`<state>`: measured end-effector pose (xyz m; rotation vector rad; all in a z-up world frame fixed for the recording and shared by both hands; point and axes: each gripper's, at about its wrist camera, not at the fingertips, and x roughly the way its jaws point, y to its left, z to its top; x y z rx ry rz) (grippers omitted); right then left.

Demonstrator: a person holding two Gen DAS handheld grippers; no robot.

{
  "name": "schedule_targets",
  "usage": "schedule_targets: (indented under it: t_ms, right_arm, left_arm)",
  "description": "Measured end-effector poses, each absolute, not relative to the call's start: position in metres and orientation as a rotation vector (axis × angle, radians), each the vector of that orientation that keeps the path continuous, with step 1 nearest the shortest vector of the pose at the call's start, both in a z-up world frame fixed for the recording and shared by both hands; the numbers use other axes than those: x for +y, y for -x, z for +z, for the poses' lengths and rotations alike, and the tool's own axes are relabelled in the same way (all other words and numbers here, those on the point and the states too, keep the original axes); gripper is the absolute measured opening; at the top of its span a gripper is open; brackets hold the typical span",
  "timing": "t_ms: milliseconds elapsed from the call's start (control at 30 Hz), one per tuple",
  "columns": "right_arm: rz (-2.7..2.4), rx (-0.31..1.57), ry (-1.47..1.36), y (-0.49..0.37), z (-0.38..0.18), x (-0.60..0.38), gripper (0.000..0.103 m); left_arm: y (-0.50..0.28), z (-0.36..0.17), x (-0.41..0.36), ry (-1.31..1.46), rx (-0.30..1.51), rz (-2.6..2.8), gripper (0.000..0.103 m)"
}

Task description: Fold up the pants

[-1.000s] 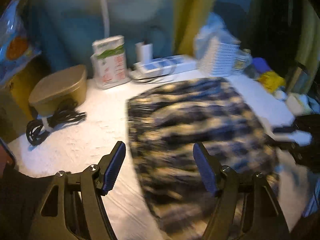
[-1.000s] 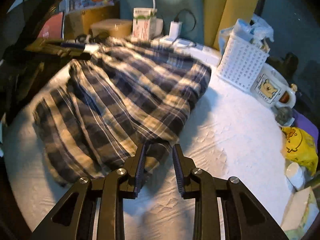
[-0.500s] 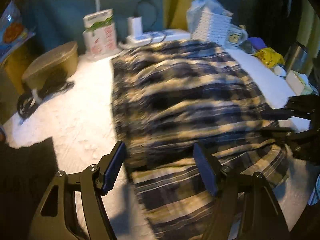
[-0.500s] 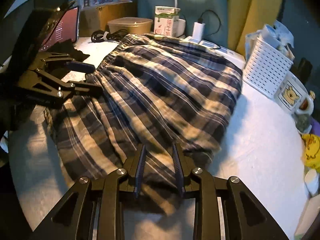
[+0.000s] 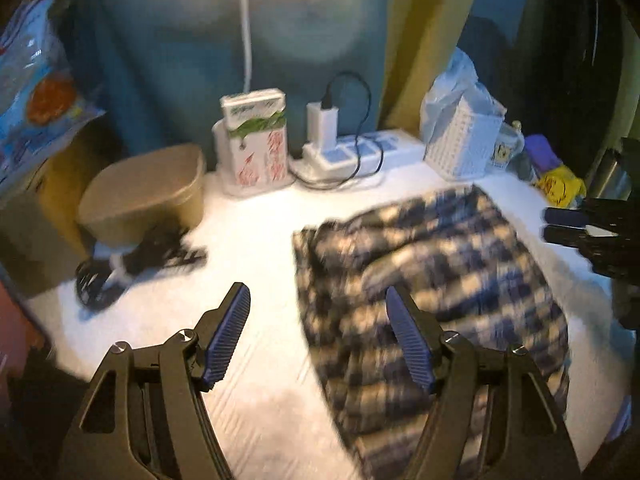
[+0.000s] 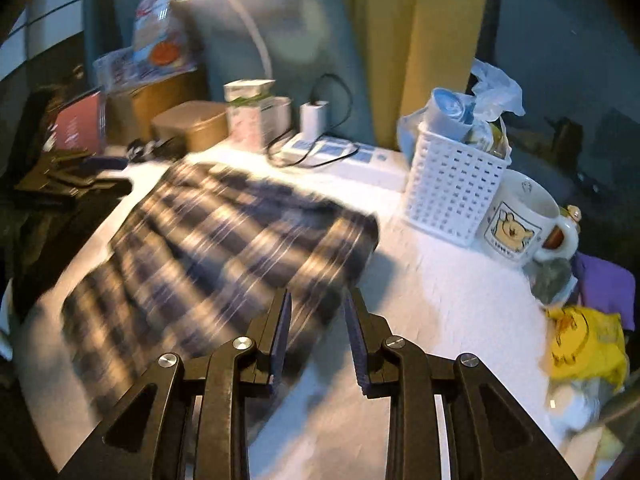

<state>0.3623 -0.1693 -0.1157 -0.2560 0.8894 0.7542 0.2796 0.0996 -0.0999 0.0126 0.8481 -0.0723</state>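
The plaid pants lie in a folded heap on the white table, blurred by motion. My left gripper hovers open and wide at their left edge. Its right finger is over the cloth and its left finger is over bare table, with nothing held. In the right wrist view the pants spread left of centre. My right gripper stands above their near right corner, its jaws narrowly apart and empty. Each gripper shows in the other's view: the right gripper at the right edge, the left gripper at the far left.
Along the back stand a brown lidded box, a carton, a power strip with charger, a white basket and a bear mug. A coiled black cable lies left. Yellow and purple items crowd the right.
Both views swung. The left gripper shifted left, from over the middle of the pants to their left edge. The right gripper moved to their near right corner. Neither gap changed.
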Motion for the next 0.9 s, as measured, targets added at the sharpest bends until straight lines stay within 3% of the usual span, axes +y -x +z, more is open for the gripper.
schedule_targets:
  t_ms: [367, 833, 900]
  right_arm:
    - [0.697, 0.98, 0.209, -0.444, -0.166, -0.124, 0.029]
    - [0.661, 0.99, 0.259, -0.462, -0.189, -0.102, 0.03]
    - [0.646, 0.974, 0.248, -0.457, -0.182, -0.105, 0.034]
  left_arm:
    - [-0.351, -0.146, 0.106, 0.029, 0.931, -0.106, 0.071]
    - [-0.366, -0.166, 0.12, 0.071, 0.964, -0.149, 0.073]
    - [-0.362, -0.159, 0.12, 0.092, 0.958, -0.174, 0.073]
